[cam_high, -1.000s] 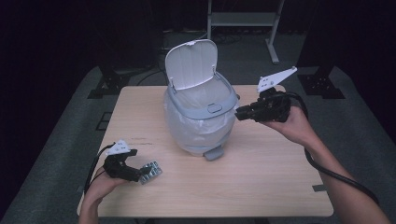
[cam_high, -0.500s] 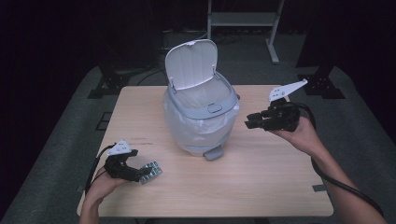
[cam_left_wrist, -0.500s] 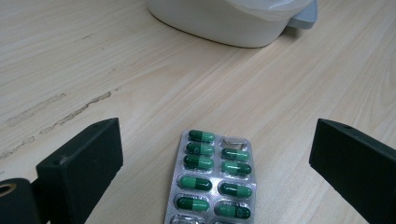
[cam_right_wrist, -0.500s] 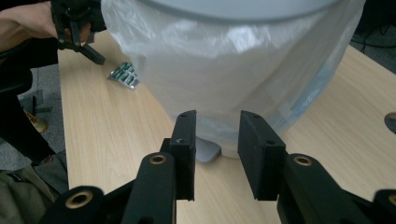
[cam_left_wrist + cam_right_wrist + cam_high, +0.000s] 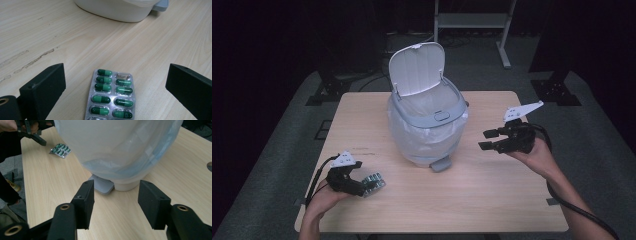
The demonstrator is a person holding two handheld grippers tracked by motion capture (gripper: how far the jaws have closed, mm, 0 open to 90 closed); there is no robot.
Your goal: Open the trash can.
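Lowered beside the bin point(image 5: 427, 125), right tongs point(image 5: 486, 139) have just been opening, empty; left tongs point(image 5: 371, 186) gape around the blister pack point(image 5: 110, 96).

The tabletop point(image 5: 492, 200) is pale blond wood with fine darker grain streaks and a few brownish scuff marks; the bin point(image 5: 426, 131) is white at its base and lid, with a blue-grey rim, a grey pedal point(image 5: 101, 185) and a translucent, faintly bluish liner draped over its sides; the blister pack point(image 5: 110, 98) is silver foil holding capsules in two greens, one half dark and one half lighter, with one pocket showing bare foil; both grippers, the left gripper point(image 5: 358, 186) and the right gripper point(image 5: 486, 140), are matt black with black fingers point(image 5: 86, 202) and brass-coloured screw holes, each topped by a pale grey plate; the floor point(image 5: 277, 130) around is dark grey.
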